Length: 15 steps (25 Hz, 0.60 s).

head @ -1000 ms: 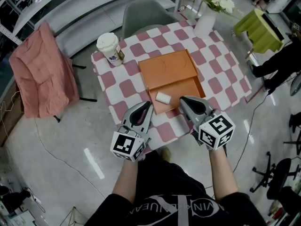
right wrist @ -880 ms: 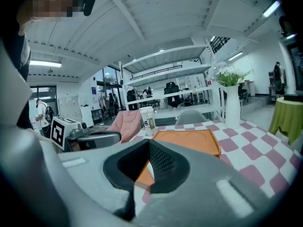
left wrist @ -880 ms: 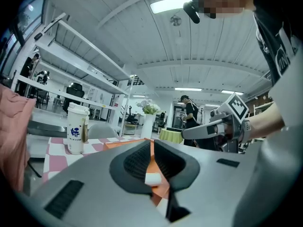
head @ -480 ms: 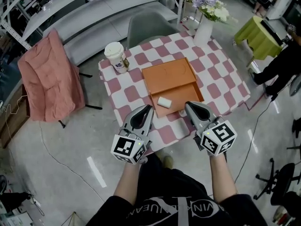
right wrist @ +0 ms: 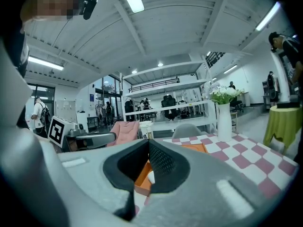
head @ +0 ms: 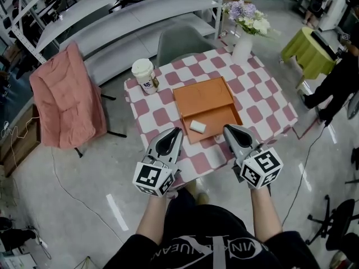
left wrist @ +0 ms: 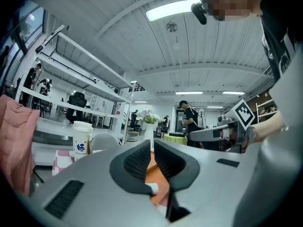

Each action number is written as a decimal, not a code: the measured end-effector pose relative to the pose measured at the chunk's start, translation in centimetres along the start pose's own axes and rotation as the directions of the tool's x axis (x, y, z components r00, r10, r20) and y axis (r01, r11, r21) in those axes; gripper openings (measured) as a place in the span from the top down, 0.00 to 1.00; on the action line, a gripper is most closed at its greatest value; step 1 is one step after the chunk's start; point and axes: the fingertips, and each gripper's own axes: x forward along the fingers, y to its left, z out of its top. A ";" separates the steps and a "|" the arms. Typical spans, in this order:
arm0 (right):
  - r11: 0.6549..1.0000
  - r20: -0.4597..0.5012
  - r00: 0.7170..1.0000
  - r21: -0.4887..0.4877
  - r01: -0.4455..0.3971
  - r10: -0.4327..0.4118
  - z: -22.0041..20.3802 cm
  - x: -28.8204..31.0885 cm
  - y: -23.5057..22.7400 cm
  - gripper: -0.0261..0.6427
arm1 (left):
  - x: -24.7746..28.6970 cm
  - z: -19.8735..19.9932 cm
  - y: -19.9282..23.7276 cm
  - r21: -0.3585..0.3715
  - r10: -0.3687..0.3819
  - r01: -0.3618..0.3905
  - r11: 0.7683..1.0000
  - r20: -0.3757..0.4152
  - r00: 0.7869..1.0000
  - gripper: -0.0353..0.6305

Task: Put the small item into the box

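A pink-checked tabletop (head: 263, 94) in a busy workshop, paper cup (head: 144, 74) at its far left corner. The left gripper (head: 178, 130) hangs over the near edge, jaws together, empty. The small item (head: 197, 126) already lies inside the orange box (head: 202, 91), so placing looks done. The right gripper (head: 226, 128), likewise closed and empty, probably need only draw back.
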 end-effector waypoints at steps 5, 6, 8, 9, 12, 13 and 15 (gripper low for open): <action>1.000 0.016 1.000 -0.009 -0.002 0.002 0.6 -0.5 0.4 0.95 | -0.4 0.8 -0.1 0.004 0.008 -0.008 1.000 0.012 1.000 0.91; 1.000 0.018 1.000 -0.008 -0.001 0.001 0.7 -0.6 0.4 0.95 | -0.6 0.9 -0.2 0.006 0.009 -0.009 1.000 0.010 1.000 0.91; 1.000 0.024 1.000 -0.007 0.000 0.000 0.9 -0.8 0.5 0.95 | -0.7 1.1 -0.4 0.013 0.009 -0.009 1.000 0.006 1.000 0.92; 1.000 0.027 1.000 -0.006 0.000 0.000 0.9 -0.8 0.6 0.95 | -0.8 1.1 -0.4 0.017 0.008 -0.008 1.000 0.005 1.000 0.92; 1.000 0.036 0.999 -0.009 0.001 0.000 1.0 -1.0 0.8 0.95 | -1.0 1.3 -0.6 0.023 0.014 -0.014 1.000 0.002 1.000 0.92; 1.000 0.039 0.999 -0.011 0.002 -0.001 1.1 -1.1 0.8 0.95 | -1.0 1.4 -0.6 0.024 0.017 -0.017 1.000 0.002 1.000 0.92; 1.000 0.044 0.999 -0.014 0.002 -0.001 1.3 -1.2 0.9 0.95 | -1.1 1.5 -0.7 0.026 0.020 -0.020 0.999 0.001 1.000 0.92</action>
